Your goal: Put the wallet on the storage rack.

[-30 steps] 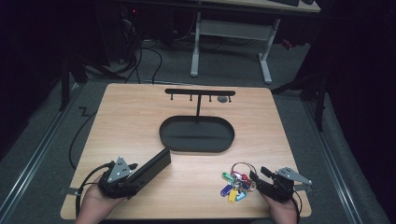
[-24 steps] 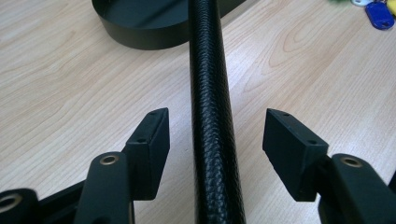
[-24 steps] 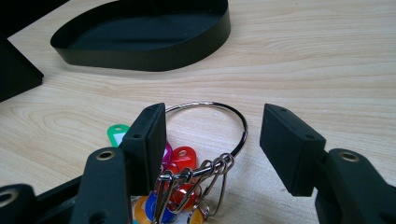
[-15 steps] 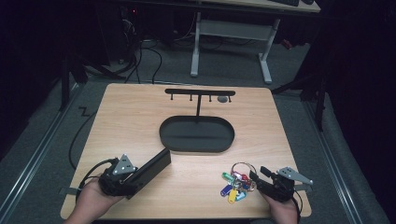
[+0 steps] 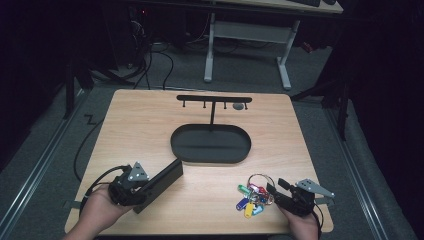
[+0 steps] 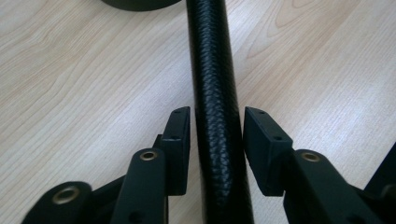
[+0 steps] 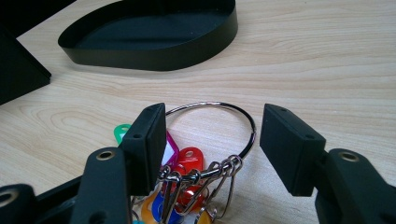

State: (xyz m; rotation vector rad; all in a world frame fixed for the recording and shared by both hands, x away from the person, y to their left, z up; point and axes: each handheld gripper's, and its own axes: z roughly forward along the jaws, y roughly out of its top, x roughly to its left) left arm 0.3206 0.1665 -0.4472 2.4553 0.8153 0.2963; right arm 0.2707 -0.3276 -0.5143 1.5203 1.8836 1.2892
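Note:
A long black case (image 5: 165, 177) with a grained surface lies at the table's front left, pointing toward the tray. My left gripper (image 5: 149, 188) straddles its near end. In the left gripper view the case's narrow edge (image 6: 210, 56) runs up between the jaws, and the gripper (image 6: 217, 140) is open with a thin gap on each side. A bunch of coloured key tags on a steel ring (image 5: 252, 192) lies at the front right. My right gripper (image 5: 274, 189) is open just behind it. In its own view the ring (image 7: 212, 104) lies between the jaws of the gripper (image 7: 212, 140), untouched, with the tags (image 7: 189, 158) below.
A black oval tray (image 5: 210, 159) sits mid-table, and its wall (image 7: 154, 58) is close ahead of the right gripper. Behind it stands a black T-shaped hook rack (image 5: 214, 98) with a small round thing (image 5: 238, 106) on its right end. Cables trail off the left edge.
My left gripper has crept a little forward and to the right along the black case. The right gripper and the key bunch have stayed put.

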